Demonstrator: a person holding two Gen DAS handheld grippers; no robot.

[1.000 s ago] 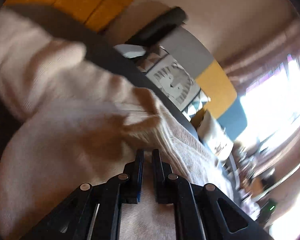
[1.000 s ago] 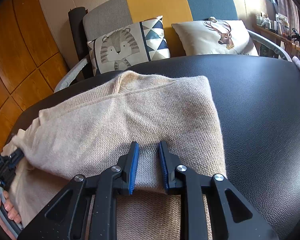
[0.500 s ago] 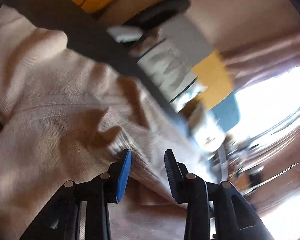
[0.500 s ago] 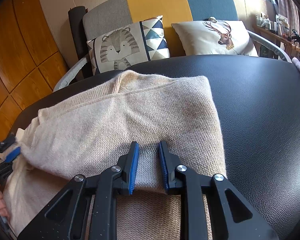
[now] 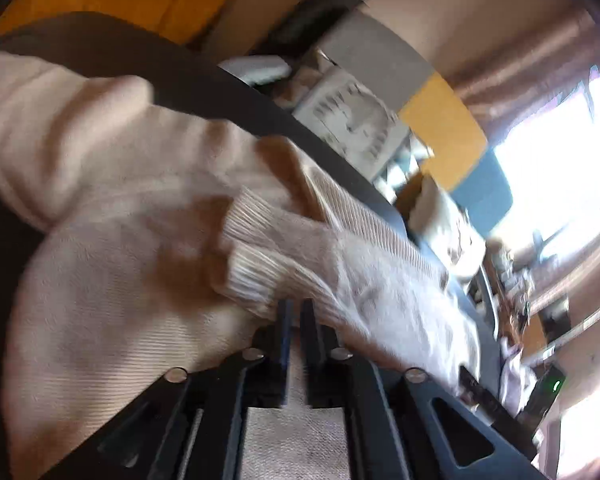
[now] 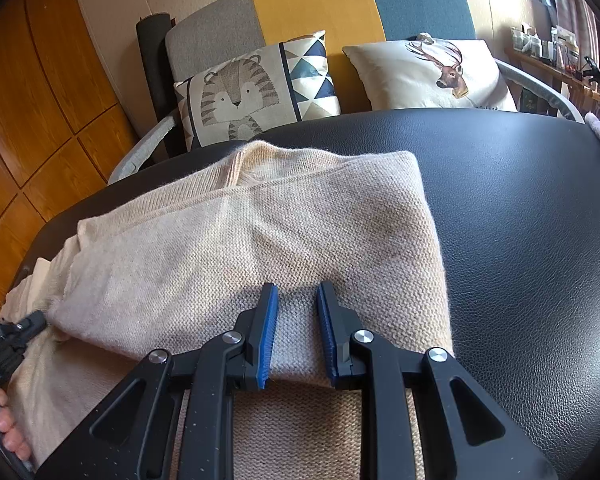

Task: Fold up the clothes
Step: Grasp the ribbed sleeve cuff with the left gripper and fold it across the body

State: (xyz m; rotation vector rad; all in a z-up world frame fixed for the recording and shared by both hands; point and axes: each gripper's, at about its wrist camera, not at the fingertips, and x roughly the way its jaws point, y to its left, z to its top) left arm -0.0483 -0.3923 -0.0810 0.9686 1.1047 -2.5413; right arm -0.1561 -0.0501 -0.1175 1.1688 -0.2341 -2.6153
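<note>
I have the beige sweater (image 6: 260, 248) lying part-folded on the black table (image 6: 520, 200). My right gripper (image 6: 298, 336) clamps its near fold; my left gripper (image 5: 296, 320) is closing, seemingly onto the ribbed cuff (image 5: 256, 276). Sleeve and final fold remain.

Left claw (image 5: 296, 312) closing on beige sweater (image 5: 120, 208) cuff.

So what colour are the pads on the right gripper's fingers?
Blue pads on black fingers, clearest in the right wrist view.
</note>
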